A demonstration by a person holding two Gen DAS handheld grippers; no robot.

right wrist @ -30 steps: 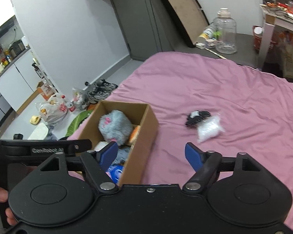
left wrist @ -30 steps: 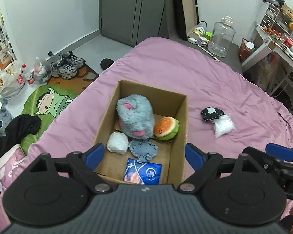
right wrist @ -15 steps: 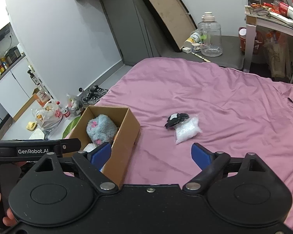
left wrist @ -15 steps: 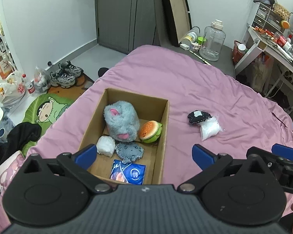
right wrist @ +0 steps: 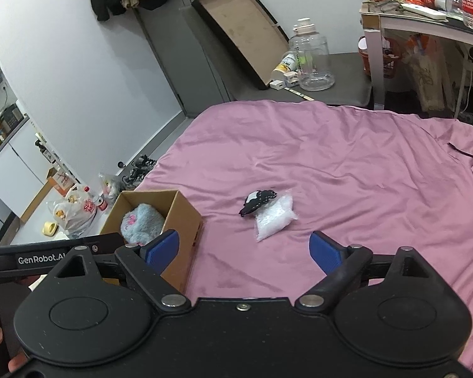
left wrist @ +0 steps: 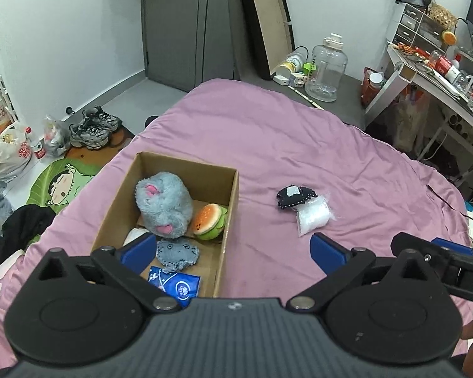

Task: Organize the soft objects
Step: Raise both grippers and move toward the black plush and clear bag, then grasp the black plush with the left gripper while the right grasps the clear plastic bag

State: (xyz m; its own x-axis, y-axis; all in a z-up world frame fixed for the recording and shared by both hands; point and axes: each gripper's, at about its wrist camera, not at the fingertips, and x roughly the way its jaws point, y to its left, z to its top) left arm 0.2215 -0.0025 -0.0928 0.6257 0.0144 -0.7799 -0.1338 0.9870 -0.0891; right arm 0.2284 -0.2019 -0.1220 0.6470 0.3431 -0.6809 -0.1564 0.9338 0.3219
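Cardboard box (left wrist: 230, 195) on a pink bed (left wrist: 283, 145), holding a grey plush (left wrist: 164, 208), burger toy (left wrist: 209, 222), grey patch (left wrist: 176, 250) and blue packet (left wrist: 176, 283) cut off by the left gripper (left wrist: 230, 249). White lump mostly hidden behind one of its fingers (left wrist: 137, 250). Black fabric piece (right wrist: 257, 201) touching a clear bag (right wrist: 274, 215), well apart from the box. Right gripper (right wrist: 241, 249) above bare sheet. Both sets of fingers spread apart, empty.

Two wrist fisheyes angled down over the bed (left wrist: 268, 132), both sharing the cardboard box (right wrist: 186, 217), distance perhaps moderate
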